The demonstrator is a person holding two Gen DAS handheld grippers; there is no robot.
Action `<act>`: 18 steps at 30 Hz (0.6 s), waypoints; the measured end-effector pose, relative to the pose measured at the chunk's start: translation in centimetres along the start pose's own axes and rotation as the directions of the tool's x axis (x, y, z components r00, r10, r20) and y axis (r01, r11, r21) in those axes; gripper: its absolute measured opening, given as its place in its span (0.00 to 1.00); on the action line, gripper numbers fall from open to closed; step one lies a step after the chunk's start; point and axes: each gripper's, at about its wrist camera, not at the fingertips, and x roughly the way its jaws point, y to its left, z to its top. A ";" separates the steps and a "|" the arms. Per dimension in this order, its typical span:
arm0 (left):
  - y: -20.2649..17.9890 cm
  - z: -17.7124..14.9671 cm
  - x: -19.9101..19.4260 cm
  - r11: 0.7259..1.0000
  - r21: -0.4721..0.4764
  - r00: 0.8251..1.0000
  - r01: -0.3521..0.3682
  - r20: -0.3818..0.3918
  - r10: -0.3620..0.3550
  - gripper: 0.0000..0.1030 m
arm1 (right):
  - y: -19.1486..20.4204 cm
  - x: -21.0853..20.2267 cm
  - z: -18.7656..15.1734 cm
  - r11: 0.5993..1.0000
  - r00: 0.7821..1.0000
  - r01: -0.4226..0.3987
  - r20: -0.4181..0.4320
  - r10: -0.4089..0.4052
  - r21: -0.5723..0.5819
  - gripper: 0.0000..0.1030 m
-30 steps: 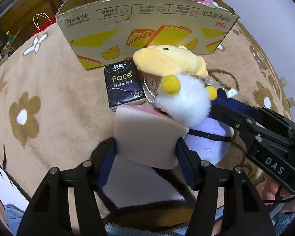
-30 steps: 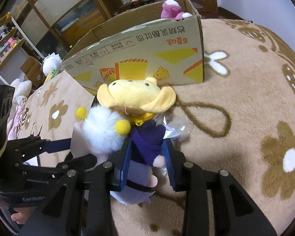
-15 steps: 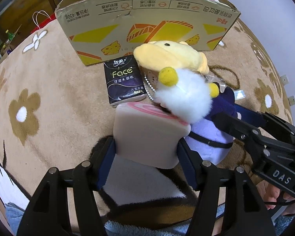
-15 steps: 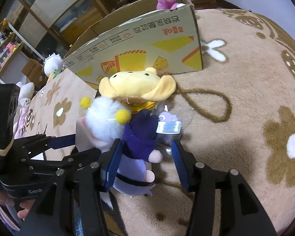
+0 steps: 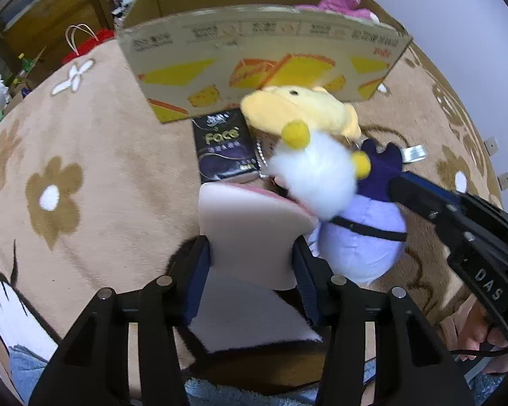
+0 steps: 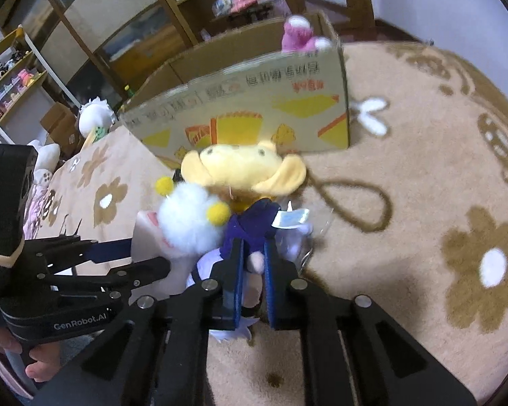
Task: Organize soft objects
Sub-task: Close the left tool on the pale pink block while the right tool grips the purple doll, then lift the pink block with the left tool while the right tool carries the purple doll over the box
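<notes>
left gripper [image 5: 252, 258] just closed in on the pink foam block [image 5: 250, 226], right gripper [image 6: 253, 264] just clamped onto the purple plush [image 6: 254, 230], cardboard box [image 5: 254, 64] behind

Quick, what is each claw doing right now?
Left gripper: just closed, squeezing the pink foam block.
Right gripper: just snapped shut on the purple plush toy.

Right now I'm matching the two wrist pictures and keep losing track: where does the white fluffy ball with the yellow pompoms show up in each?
Left wrist view: the white fluffy ball sits right of centre, above the pale pink block, below the yellow plush.
Right wrist view: the white fluffy ball sits left of centre, lower left of the yellow plush.
Shared landmark: the cardboard box stands behind it in both.
</notes>
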 end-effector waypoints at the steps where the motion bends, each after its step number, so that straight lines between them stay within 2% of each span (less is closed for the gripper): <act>1: 0.2 0.0 -0.3 1.000 -0.008 1.000 -0.003 0.010 0.004 0.43 | 0.1 -0.5 0.1 1.000 1.000 0.005 0.024 -0.005 -0.007 0.11; 9: 0.8 -0.2 -2.9 0.999 -0.035 0.992 -0.005 0.124 0.009 0.40 | 0.3 -2.8 0.9 0.998 0.987 0.054 0.156 -0.047 -0.037 0.10; 13: 0.7 -0.2 -4.4 0.999 -0.044 0.979 -0.003 0.204 0.012 0.40 | 0.6 -3.9 1.3 0.995 0.973 0.082 0.223 -0.067 -0.057 0.10; 18: 1.0 -0.2 -5.7 0.997 -0.074 0.962 -0.002 0.270 0.022 0.40 | 0.8 -4.6 1.6 0.992 0.960 0.104 0.266 -0.082 -0.069 0.10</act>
